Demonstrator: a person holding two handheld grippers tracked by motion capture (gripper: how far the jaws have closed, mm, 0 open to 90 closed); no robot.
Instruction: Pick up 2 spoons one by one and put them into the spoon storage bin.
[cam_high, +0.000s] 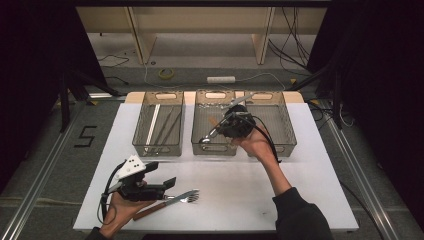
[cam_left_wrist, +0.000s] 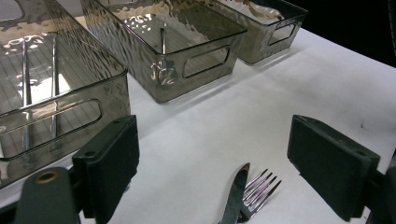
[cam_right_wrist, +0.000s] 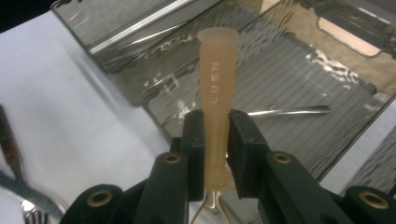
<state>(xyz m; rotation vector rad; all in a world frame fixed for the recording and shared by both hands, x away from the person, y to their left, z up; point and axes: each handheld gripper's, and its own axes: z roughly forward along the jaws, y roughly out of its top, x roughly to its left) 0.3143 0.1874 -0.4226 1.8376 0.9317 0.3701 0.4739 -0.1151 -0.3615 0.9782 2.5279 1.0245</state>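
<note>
1. Left tongs (cam_high: 161, 175): jaws wide open with nothing between them. They hover low over the near left of the bench (cam_high: 310, 190) and point at the loose cutlery, apparently ready for the next pick.
2. Left bin (cam_high: 159, 122): one of three clear bins set in a row at the far edge of the bench, probably one for each kind of utensil. It holds long slender pieces laid lengthwise, one white and at least two metal; the exact count cannot be read.
3. Fork (cam_high: 189, 196) and knife (cam_high: 150, 209): one of each. They lie side by side on the bare bench just ahead of the left tongs, the blade partly over the tines, and are not yet sorted.
4. Middle bin (cam_high: 214, 125): one metal utensil (cam_right_wrist: 289, 111) lies flat on its ribbed floor.
5. Right tongs (cam_high: 235, 125): closed on the beige-handled utensil (cam_right_wrist: 215, 79) and clamping its handle low down, near the wire end. The piece is thus carried in the air above the middle bin, handle pointing away from the hand. Being gripped across the handle should keep it from swinging. One such piece is seen.
6. Right bin (cam_high: 274, 122): one pale piece (cam_right_wrist: 355, 37) rests inside, possibly the same kind as the held utensil.
</note>
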